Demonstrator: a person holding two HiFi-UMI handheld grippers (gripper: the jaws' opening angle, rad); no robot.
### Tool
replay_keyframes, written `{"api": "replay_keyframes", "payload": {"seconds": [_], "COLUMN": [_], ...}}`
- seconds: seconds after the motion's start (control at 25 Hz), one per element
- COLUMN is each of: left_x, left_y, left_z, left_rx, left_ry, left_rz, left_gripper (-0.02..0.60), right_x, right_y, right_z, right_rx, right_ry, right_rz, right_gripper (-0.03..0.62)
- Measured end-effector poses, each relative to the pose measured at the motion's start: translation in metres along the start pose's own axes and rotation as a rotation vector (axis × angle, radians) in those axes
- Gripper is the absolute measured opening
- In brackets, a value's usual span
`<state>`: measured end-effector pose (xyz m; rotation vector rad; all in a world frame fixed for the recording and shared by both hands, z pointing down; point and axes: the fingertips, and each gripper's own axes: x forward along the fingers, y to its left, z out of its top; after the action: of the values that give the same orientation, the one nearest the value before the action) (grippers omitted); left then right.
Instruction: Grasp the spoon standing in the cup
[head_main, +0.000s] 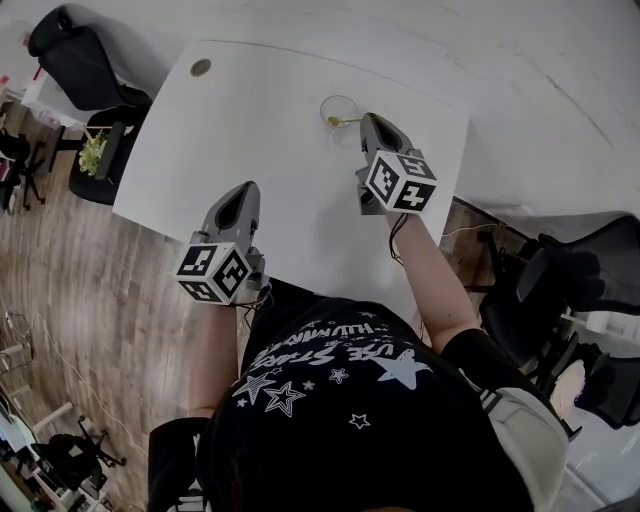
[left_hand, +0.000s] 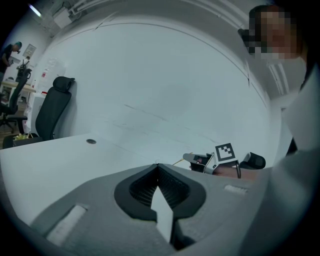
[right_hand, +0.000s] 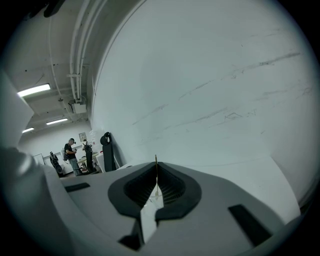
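At the near left of the white table (head_main: 250, 120), the left gripper (head_main: 243, 190) is held clear of the work, its jaws closed tip to tip with nothing between them. Further right, toward the far edge, the clear cup (head_main: 322, 108) is noted, with the gold spoon (head_main: 345, 122) seen at its near rim. Whether the spoon's bowl sits inside the cup cannot be made out. Just right of the cup, the right gripper (head_main: 366, 120) is clamped on the spoon's thin handle, which is seen between the pads and poking out past their tips. The grasp is judged to be made, though so slim a handle could pivot in the pads. It is advised that the clamp be held firm, the spoon be drawn out along its own line, and the glass rim not be pushed sideways, lest the cup be tipped.
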<state>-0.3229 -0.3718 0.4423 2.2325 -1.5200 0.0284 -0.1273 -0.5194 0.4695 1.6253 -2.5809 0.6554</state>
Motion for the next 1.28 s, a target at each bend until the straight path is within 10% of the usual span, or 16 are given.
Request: {"api": "replay_keyframes", "payload": {"seconds": [1.28], "left_x": [-0.079], "left_y": [-0.096], "left_z": [-0.029], "left_rx": [0.001], "left_ry": [-0.111], "left_rz": [0.112], "left_gripper": [0.008], "right_x": [-0.114], "right_y": [0.007], "right_z": [0.017], "right_rx": [-0.011], "right_ry": [-0.060], "right_rz": [0.158], "right_gripper": [0.015]}}
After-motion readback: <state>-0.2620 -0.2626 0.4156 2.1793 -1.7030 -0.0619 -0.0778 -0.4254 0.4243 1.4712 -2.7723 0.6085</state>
